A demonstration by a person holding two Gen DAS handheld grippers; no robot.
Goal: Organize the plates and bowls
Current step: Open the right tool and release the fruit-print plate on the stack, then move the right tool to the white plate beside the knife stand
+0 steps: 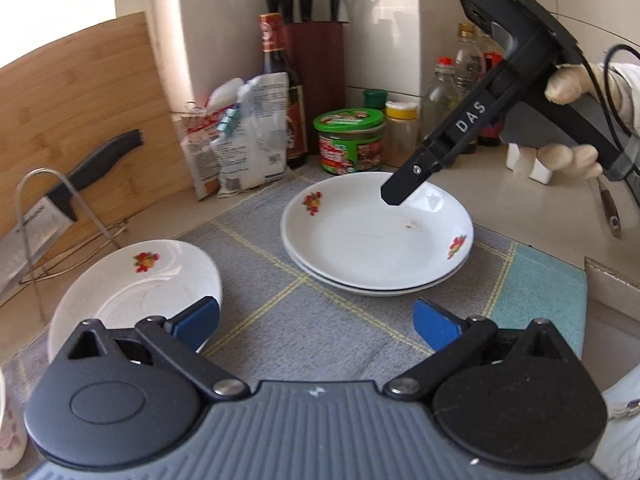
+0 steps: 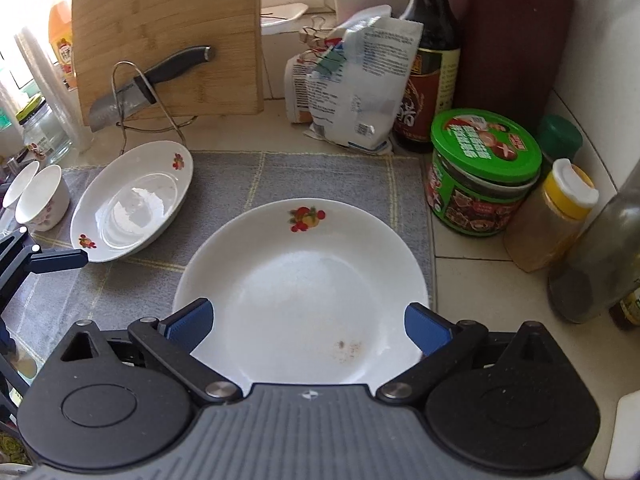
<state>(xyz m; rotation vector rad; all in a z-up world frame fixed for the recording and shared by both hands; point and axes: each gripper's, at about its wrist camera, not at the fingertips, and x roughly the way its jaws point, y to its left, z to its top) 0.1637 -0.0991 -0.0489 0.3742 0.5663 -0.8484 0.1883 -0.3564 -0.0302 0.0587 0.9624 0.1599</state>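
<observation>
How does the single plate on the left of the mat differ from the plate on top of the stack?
The single plate sits alone and tilted, its far edge raised; the top plate lies level on another plate. The single plate's centre looks clean, while the top plate carries a small brownish smudge. The open right tool hovers over the top plate; the open left tool is nearer the single plate. Both are white, shallow, with fruit prints, on the grey mat.

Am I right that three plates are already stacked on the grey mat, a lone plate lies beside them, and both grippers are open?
Not quite: the stack holds two plates, not three; the left wrist view shows just two rims. The rest stands: it sits on the grey mat, the lone plate lies beside it, and the left gripper and right gripper are open.
</observation>
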